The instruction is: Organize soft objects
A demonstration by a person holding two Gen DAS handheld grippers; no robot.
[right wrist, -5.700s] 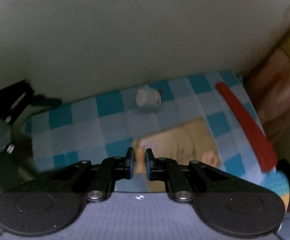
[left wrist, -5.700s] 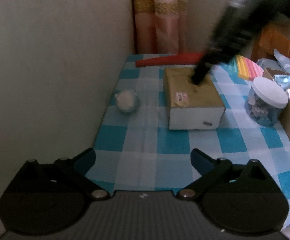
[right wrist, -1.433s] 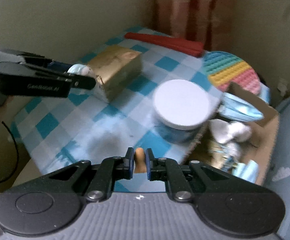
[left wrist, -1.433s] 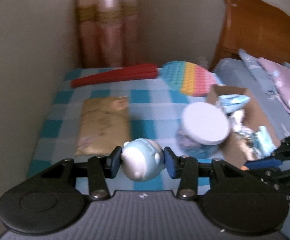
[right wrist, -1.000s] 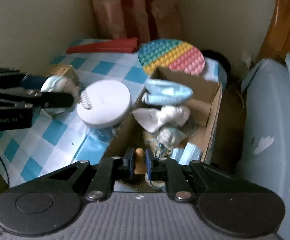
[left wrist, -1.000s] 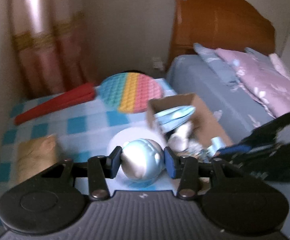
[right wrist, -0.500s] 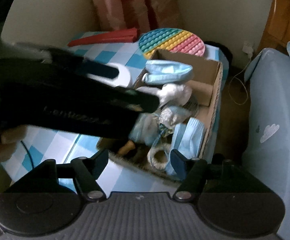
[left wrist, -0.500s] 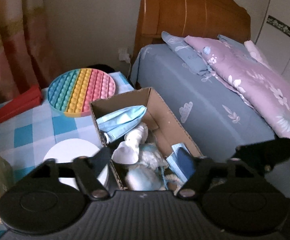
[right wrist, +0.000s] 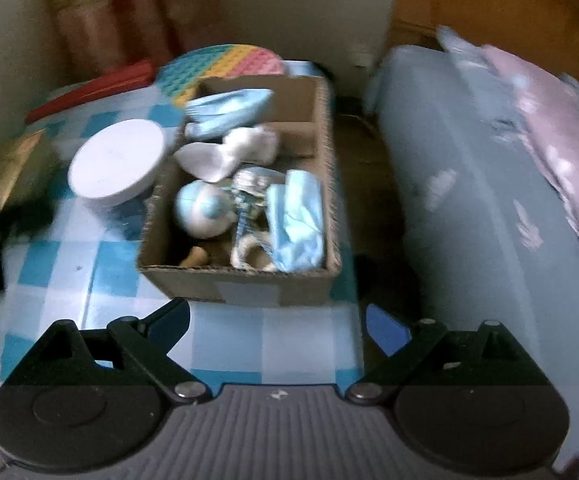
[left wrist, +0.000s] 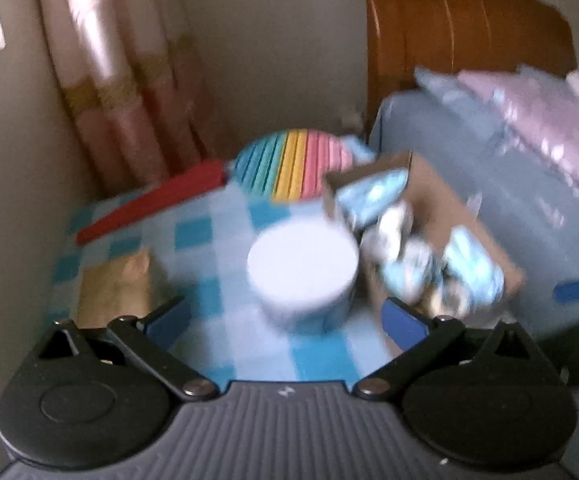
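Hovering with jaws wide and empty, both the left gripper and right gripper face the box — right nearer, the box's long axis running away from it at the table's right edge.

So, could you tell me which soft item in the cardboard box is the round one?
The blue-and-white ball toy, at the cardboard box's left side; the face masks beside it are flat and pleated.

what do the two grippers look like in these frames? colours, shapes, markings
The left gripper and right gripper look identical: a grey ribbed body with a small white logo mark, two black rounded housings, black linkage arms with silver pivot screws, and blue-padded fingertips. No cables or sleeves are visible.
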